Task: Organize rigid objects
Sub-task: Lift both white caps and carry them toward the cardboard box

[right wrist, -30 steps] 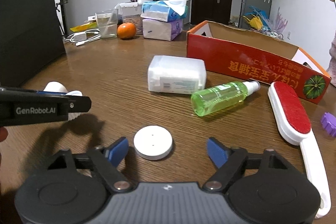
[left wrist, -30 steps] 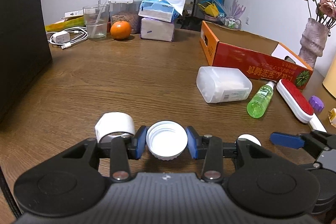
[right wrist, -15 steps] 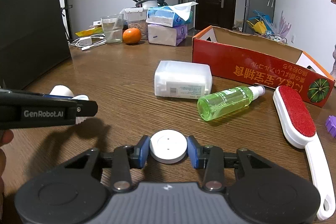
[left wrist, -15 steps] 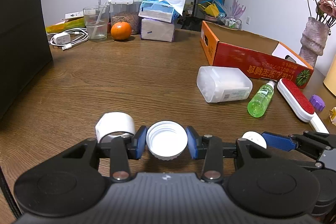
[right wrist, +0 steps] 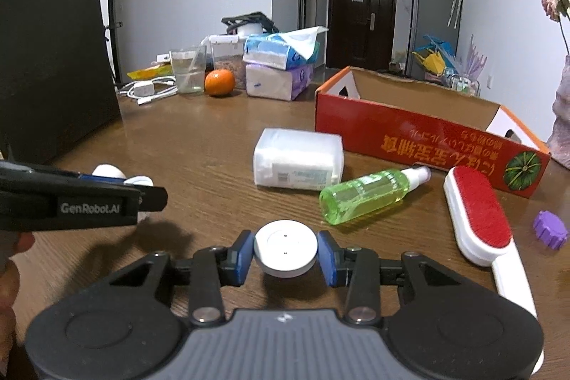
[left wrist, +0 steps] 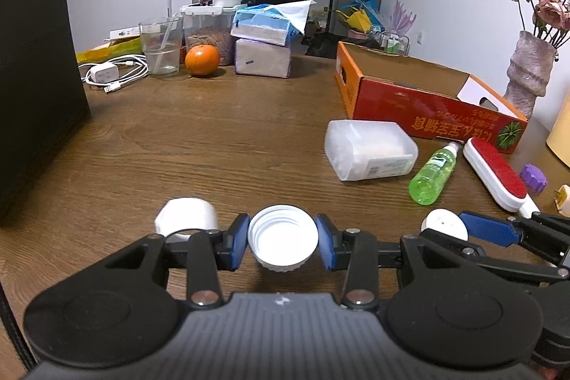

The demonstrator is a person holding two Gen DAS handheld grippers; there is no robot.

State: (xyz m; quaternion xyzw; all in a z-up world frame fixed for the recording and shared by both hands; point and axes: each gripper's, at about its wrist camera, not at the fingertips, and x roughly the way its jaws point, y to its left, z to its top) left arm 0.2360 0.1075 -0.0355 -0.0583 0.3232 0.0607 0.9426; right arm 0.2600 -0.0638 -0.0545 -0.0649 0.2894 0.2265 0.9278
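Two small pieces are in hand, and nothing shows inside the box yet, so by my reading the sorting has barely begun. Nearest, the left gripper is clenched on an upturned white cap, threads showing, just above the table. Beside it on the right, the right gripper grips a flat white disc between its blue pads; whether the disc has left the wood I cannot tell. A white roll lies on its side just left of the cap, loose on the table.

Farther out on the right lie the things not yet dealt with: a green bottle on its side, a clear tub just behind it, a red brush to the right of the bottle, and a purple cap near the right edge. Behind them stands the open red box, the likely place for all of this, though its floor is hidden from both views.

At the far end sit an orange, a cup and tissue packs, well apart from the work.

What remains, as I judge it: carry both held pieces to the box, then fetch the roll and the four things on the right.
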